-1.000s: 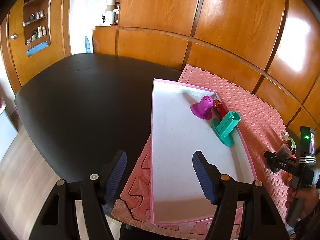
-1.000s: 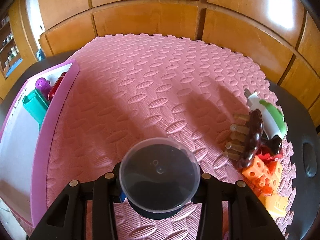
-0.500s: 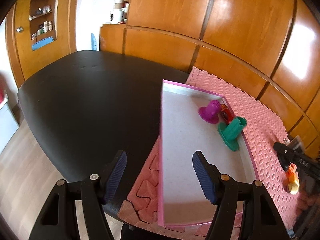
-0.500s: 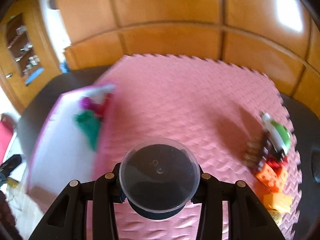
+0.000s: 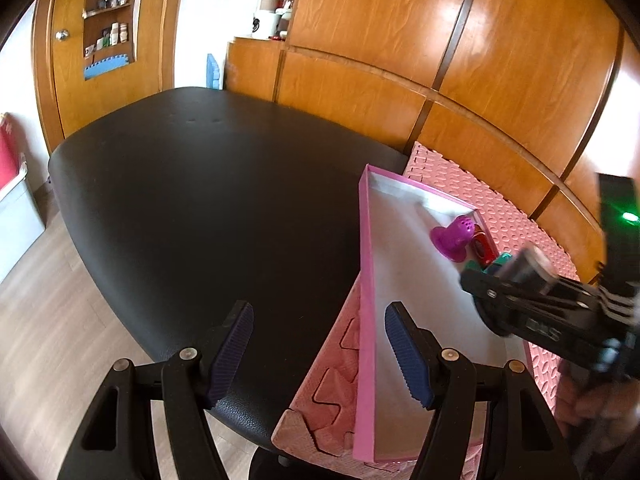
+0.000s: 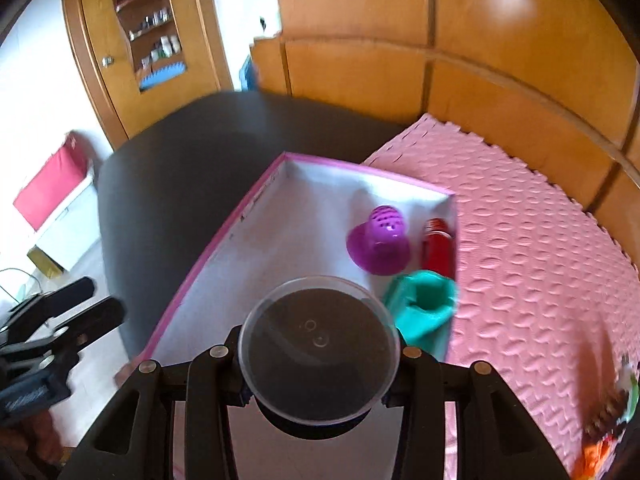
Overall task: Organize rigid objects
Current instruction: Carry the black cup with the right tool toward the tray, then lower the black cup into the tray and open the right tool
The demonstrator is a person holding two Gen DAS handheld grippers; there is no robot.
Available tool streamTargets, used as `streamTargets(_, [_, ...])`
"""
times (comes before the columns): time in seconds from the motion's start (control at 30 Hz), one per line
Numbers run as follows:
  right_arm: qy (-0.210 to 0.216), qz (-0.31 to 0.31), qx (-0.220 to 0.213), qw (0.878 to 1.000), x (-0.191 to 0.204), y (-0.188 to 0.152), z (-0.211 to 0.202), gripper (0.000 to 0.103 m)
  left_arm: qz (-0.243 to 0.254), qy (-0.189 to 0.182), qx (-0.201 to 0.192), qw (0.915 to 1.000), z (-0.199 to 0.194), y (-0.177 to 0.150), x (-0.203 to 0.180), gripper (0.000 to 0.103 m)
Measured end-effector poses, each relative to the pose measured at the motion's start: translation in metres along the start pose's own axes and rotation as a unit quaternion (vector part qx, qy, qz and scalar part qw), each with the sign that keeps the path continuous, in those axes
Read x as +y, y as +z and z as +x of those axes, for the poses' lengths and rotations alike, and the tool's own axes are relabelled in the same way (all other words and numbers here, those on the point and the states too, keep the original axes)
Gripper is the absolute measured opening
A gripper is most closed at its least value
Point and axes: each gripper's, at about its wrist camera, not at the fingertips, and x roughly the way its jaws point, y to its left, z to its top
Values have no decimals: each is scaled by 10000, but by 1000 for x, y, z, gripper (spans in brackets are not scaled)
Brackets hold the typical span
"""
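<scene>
Wood-panelled walls [image 5: 500,52] back a black tabletop [image 5: 208,208] that carries a pink foam mat [image 6: 540,264] with a shallow pink-rimmed tray [image 6: 224,240] lying on it. At the left, the left tongs [image 5: 320,354] hang spread and empty over the tabletop edge and the tray's near rim, while toward the tray's far right corner a purple perforated funnel-shaped toy [image 6: 378,240], a red cylinder [image 6: 438,246] and a teal piece [image 6: 424,306] sit close together. Over the tray, just left of the teal piece, the right tongs [image 6: 320,354] pinch a round, clear-lidded dark container [image 6: 318,350]; a blurred heap of small toys [image 6: 608,420] lies at the mat's far right edge.
</scene>
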Motion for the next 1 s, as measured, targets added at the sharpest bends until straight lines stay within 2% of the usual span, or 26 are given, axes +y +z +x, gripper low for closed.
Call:
streamTargets(0.13, [-129, -94, 156, 9998, -1, 9, 22, 43, -16, -12, 62, 10000, 4, -1, 2, 69])
streamTargets(0.23, [87, -91, 367, 9992, -3, 11, 35, 43, -52, -27, 119, 9999, 7, -1, 3, 69])
streamTargets(0.37, [-6, -23, 571, 9984, -7, 8, 48, 44, -25, -39, 134, 9999, 8, -1, 1, 69])
streamTargets(0.63, [101, 175, 264, 9994, -15, 5, 27, 58, 14, -58, 154, 9999, 9, 0, -2, 69])
streamTargets(1.0, [351, 342, -523, 9974, -16, -26, -48, 58, 59, -110, 151, 9998, 4, -2, -7, 69])
